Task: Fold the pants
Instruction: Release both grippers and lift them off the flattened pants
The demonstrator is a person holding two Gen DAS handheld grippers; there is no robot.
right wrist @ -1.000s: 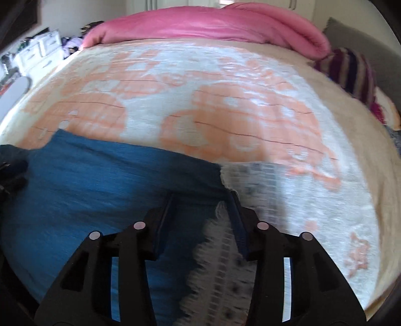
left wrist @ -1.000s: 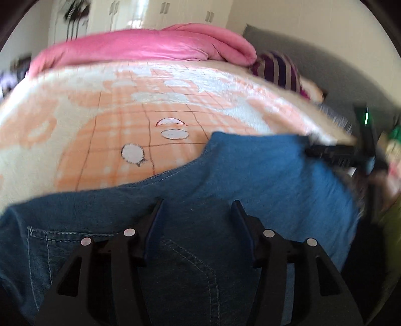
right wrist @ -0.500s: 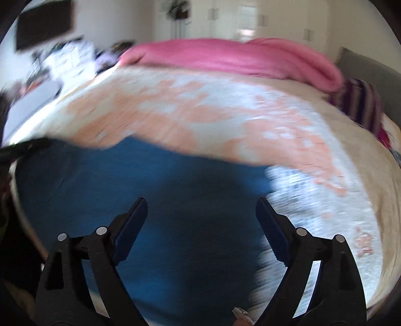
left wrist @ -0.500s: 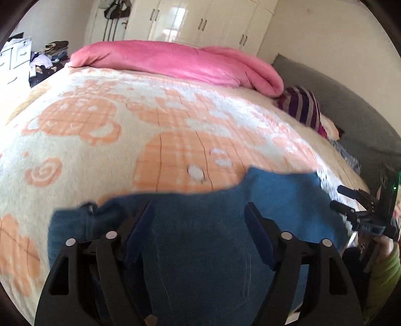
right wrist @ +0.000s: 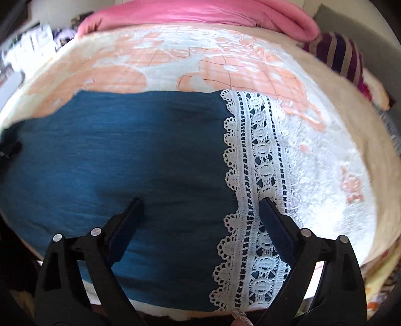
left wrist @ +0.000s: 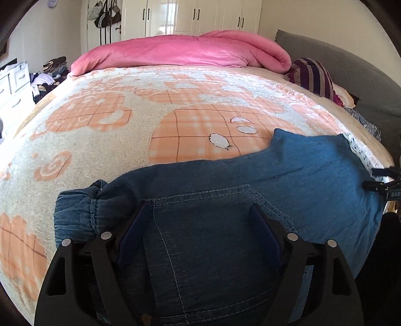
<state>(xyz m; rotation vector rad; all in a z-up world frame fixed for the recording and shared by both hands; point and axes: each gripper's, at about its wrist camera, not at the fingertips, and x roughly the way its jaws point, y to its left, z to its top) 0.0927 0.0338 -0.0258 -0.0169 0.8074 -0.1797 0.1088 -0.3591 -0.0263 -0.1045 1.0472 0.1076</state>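
Denim pants [left wrist: 225,190] lie flat across the near edge of a bed, on a fleecy cream blanket [left wrist: 105,140] printed with orange checked shapes. From the left wrist view, the left gripper [left wrist: 198,225] hangs over the waist end with its blue-padded fingers [left wrist: 132,233] spread wide and nothing between them; below them show the stitched back pocket and, just to the left, the gathered elastic waistband. The legs run off to the right, where the tips of the right gripper [left wrist: 383,181] peek in at the frame edge. A rolled pink duvet [left wrist: 180,52] lies along the far side of the bed, with a striped pillow [left wrist: 313,75] beside it and white wardrobes [left wrist: 200,15] behind. From the right wrist view, the right gripper [right wrist: 200,209] hovers over the leg end of the pants [right wrist: 120,160], fingers likewise wide apart and empty, its right finger above the white lace trim [right wrist: 253,175] that edges the hem.
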